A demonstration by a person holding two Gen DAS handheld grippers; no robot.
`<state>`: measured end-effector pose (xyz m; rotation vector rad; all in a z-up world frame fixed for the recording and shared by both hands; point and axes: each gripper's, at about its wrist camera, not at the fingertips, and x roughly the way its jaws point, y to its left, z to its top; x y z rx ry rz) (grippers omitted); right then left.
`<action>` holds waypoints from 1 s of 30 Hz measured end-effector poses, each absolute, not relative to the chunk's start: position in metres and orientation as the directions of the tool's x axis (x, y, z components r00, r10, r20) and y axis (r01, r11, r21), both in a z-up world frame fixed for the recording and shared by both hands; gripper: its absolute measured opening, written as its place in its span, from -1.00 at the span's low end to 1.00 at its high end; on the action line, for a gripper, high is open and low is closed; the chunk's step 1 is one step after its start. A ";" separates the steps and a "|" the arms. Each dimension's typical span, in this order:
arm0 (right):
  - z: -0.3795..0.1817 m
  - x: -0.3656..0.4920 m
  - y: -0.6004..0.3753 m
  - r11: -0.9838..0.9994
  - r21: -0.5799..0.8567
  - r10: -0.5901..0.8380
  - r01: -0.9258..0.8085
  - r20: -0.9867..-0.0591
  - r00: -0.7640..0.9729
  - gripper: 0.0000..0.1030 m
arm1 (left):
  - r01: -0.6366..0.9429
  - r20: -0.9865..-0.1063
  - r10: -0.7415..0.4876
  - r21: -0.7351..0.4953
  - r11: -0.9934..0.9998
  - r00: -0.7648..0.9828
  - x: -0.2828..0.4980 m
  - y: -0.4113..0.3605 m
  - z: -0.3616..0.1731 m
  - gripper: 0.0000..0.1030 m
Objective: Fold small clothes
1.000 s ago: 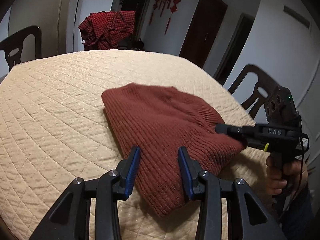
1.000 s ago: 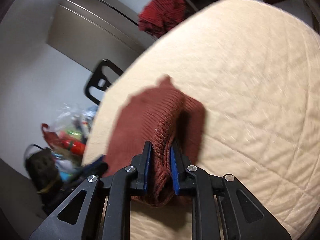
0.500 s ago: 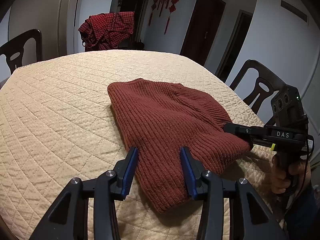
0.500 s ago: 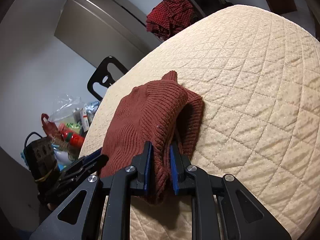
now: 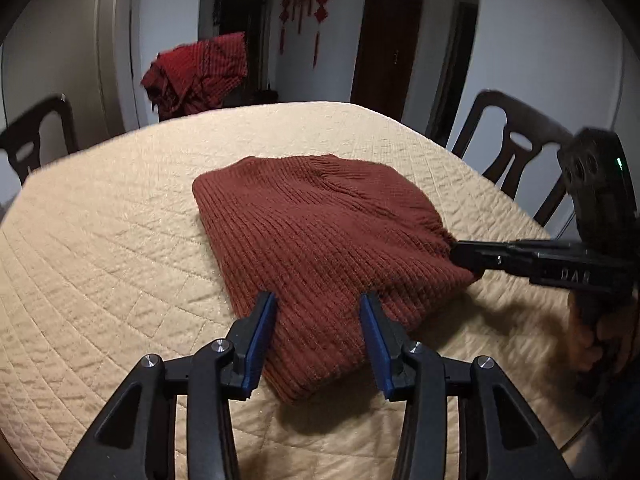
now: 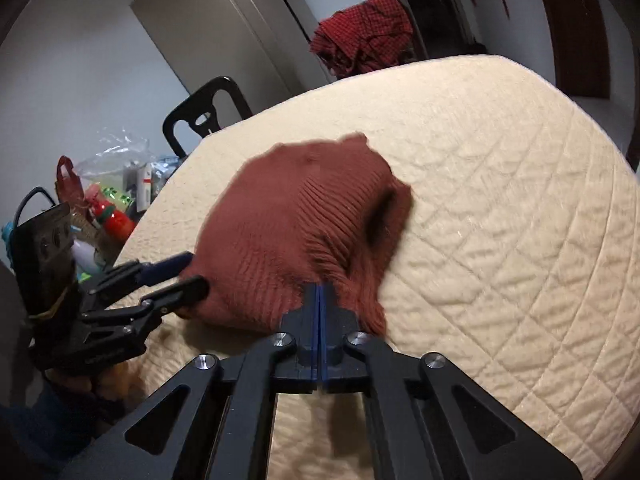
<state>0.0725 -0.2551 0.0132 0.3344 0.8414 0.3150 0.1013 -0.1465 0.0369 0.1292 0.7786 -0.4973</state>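
A folded rust-red knit sweater (image 5: 320, 240) lies on the quilted beige table (image 5: 100, 248); it also shows in the right wrist view (image 6: 288, 216). My left gripper (image 5: 318, 308) is open, its blue pads either side of the sweater's near edge, a little above it. It also shows in the right wrist view (image 6: 188, 276), open at the sweater's left edge. My right gripper (image 6: 320, 292) has its jaws pressed together at the sweater's right edge; whether any fabric sits between the pads is not clear. It also shows in the left wrist view (image 5: 460, 254).
A red checked garment (image 5: 196, 76) hangs over a chair at the far side. Dark wooden chairs (image 5: 516, 148) stand around the table. Bags and bottles (image 6: 108, 200) sit on the floor to the left. A dark door (image 5: 384, 36) is behind.
My right gripper's jaws have closed fully; earlier they held a thick fold of the sweater. The sweater edge has dropped flat on the table. The left gripper stays open and shifted slightly.
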 end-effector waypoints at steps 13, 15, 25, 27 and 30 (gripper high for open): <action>0.038 0.063 -0.253 0.911 0.379 0.386 -0.165 -0.636 0.669 -0.98 | 0.468 -0.665 -0.435 -0.144 0.872 0.607 0.109 -0.132 0.058 -0.08; 0.048 0.075 -0.252 0.911 0.378 0.381 -0.167 -0.615 0.690 -0.98 | 0.441 -0.657 -0.413 -0.135 0.887 0.631 0.119 -0.132 0.061 -0.08; 0.016 0.121 -0.256 0.902 0.418 0.383 -0.103 -0.671 0.635 -0.99 | 0.420 -0.687 -0.405 -0.157 0.894 0.604 0.140 -0.138 0.036 -0.08; 0.024 0.122 -0.255 0.908 0.406 0.375 -0.108 -0.669 0.642 -0.99 | 0.415 -0.683 -0.424 -0.190 0.890 0.595 0.146 -0.133 0.043 -0.09; 0.035 0.134 -0.257 0.911 0.399 0.364 -0.106 -0.654 0.663 -0.99 | 0.390 -0.674 -0.387 -0.157 0.907 0.629 0.164 -0.133 0.048 -0.09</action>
